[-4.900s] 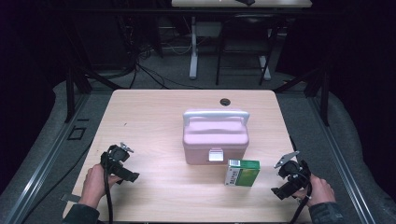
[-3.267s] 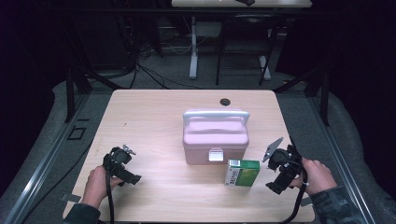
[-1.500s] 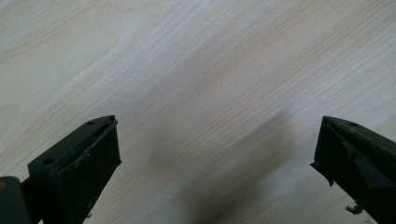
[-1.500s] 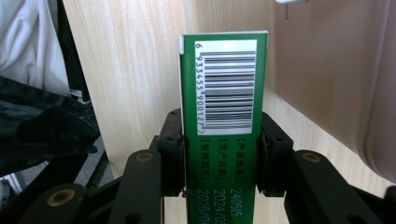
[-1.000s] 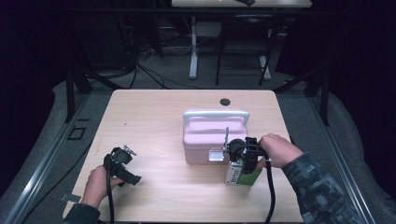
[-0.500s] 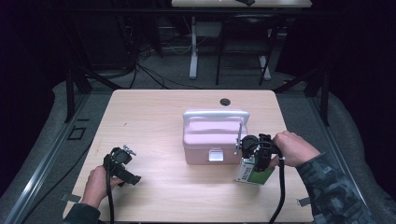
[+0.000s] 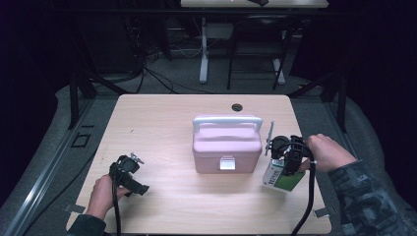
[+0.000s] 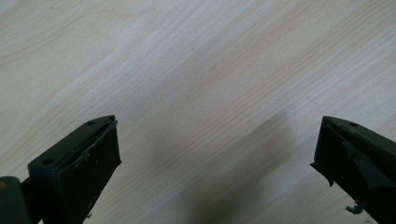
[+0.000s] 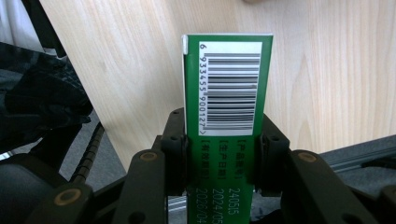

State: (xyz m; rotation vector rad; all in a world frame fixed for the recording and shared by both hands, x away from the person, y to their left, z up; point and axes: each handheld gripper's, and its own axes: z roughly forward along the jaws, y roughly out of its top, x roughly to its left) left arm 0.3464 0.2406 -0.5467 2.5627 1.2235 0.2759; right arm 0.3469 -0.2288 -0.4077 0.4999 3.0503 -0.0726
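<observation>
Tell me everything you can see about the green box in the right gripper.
The green box is a small carton, apparently cardboard, with a white barcode panel and pale printed dates on one narrow side. The right gripper clamps its two opposite sides. In the high view it hangs tilted above the table, right of the pink case.

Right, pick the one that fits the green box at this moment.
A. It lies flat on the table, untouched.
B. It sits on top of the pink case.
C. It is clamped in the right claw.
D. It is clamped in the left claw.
C: the right claw has its jaws pressed on both sides of the green box, beside the pink case.
</observation>
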